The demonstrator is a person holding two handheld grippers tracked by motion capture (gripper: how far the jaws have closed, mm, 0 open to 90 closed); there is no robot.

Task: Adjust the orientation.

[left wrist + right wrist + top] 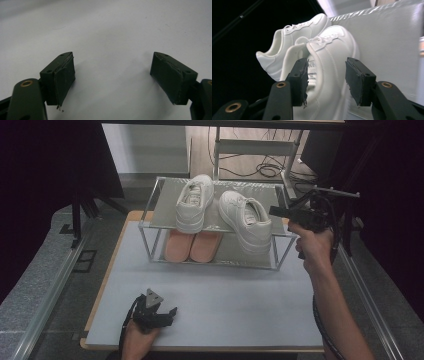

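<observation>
High view first: we see our right gripper (276,211) held level beside the heel of the nearer white sneaker (246,220), which lies on the top shelf of the metal rack (150,222). The second white sneaker (195,201) sits just to its left, its heel overhanging the shelf's front edge, and a pair of pink slippers (192,246) rests on the lower shelf. In the right gripper view our jaws stand partly apart, the pads on either side of the nearer sneaker's heel; we cannot tell whether they touch it. Our left gripper (161,312) rests low on the grey table (225,295), jaws spread wide and empty.
</observation>
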